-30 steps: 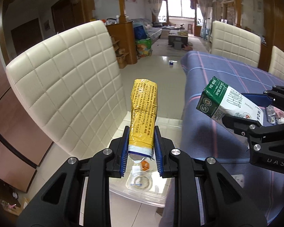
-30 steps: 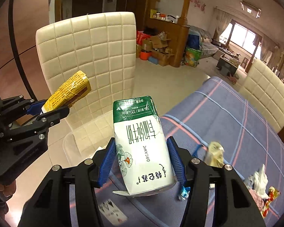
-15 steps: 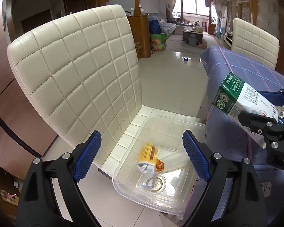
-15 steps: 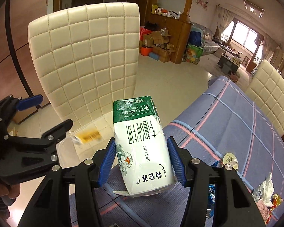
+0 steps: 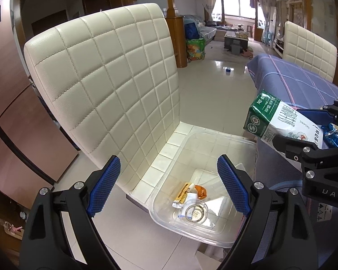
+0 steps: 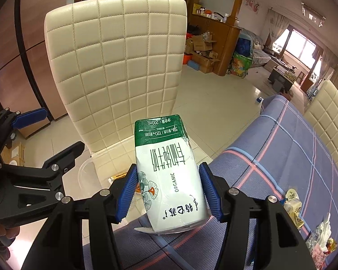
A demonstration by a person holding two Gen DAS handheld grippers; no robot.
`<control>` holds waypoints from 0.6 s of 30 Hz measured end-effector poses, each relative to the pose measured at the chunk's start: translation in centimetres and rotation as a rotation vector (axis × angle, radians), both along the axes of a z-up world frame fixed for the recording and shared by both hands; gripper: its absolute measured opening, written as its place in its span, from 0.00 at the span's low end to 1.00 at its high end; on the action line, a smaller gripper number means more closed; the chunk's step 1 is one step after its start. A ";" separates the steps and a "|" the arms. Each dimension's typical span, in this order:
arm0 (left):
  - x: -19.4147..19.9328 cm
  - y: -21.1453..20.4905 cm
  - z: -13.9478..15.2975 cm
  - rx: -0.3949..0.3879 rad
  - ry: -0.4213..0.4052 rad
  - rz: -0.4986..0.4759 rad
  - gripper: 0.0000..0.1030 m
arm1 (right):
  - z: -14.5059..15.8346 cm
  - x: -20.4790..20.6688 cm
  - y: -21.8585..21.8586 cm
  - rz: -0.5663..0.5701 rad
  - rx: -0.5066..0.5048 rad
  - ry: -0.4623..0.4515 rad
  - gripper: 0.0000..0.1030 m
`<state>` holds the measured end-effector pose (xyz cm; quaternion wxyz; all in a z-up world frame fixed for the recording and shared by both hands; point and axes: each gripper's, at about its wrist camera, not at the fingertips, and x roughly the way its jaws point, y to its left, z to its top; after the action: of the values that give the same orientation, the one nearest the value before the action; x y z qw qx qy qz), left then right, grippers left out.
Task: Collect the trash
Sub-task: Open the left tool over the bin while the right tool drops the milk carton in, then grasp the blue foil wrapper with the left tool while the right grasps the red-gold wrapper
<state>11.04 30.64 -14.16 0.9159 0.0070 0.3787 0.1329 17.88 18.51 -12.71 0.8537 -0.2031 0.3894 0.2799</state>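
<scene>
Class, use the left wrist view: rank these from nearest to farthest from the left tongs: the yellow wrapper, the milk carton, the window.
1. Yellow wrapper, just below the open left tongs, in the clear bin.
2. Milk carton, off to the right, held by the right tongs.
3. Window, across the room.

This is a lived-in home, an open dining and living room. Cream quilted dining chairs (image 5: 115,85) stand around a surface covered with a blue plaid tablecloth (image 6: 288,148). Glossy pale floor tiles (image 5: 214,83) run back to a lounge with a sofa (image 5: 208,30), a low coffee table (image 5: 236,36) and a curtained window (image 5: 236,4) that lets in daylight. A wooden cabinet (image 6: 220,36) with jars and bottles on top divides the two areas, and cardboard boxes (image 6: 200,49) and a bright printed bag (image 6: 240,64) are piled beside it. Dark wooden doors and wall panels line the near side.
</scene>
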 end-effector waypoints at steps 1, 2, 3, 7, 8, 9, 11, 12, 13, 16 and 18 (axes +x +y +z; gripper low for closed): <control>-0.1 0.1 0.0 -0.003 0.000 0.000 0.85 | 0.1 -0.1 0.0 -0.003 -0.002 -0.004 0.58; -0.1 0.1 0.0 -0.008 -0.001 0.000 0.85 | 0.3 -0.2 -0.1 -0.011 -0.002 -0.015 0.66; -0.2 0.1 0.1 -0.011 0.000 -0.001 0.85 | 0.5 -0.4 -0.4 -0.023 0.000 -0.035 0.69; -0.3 -0.5 0.3 -0.012 -0.001 -0.011 0.86 | 1.0 -0.2 -1.7 -0.048 0.014 -0.041 0.69; -0.3 -0.8 0.5 -0.011 -0.002 -0.018 0.86 | 1.0 -0.2 -2.2 -0.056 0.019 -0.039 0.69; -0.3 -1.0 0.5 -0.010 -0.004 -0.022 0.86 | 1.1 -0.3 -2.6 -0.064 0.021 -0.037 0.69; -0.4 -1.8 0.9 -0.008 -0.009 -0.039 0.86 | 1.2 -0.4 -3.6 -0.081 0.022 -0.040 0.69; -0.4 -2.2 1.0 -0.007 -0.010 -0.048 0.87 | 1.3 -0.6 -4.2 -0.093 0.025 -0.044 0.69; -0.4 -2.6 1.1 -0.005 -0.010 -0.059 0.88 | 1.3 -0.7 -4.7 -0.101 0.028 -0.044 0.69; -0.5 -4.3 1.6 0.012 -0.014 -0.098 0.90 | 1.6 -1.2 -7.0 -0.140 0.029 -0.056 0.69; -0.5 -5.7 2.1 0.024 -0.019 -0.129 0.92 | 1.9 -1.5 -9.0 -0.185 0.033 -0.074 0.69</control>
<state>10.50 24.95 -12.07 0.9260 0.0410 0.3670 0.0783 16.38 9.53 -10.80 0.8928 -0.1623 0.3702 0.1987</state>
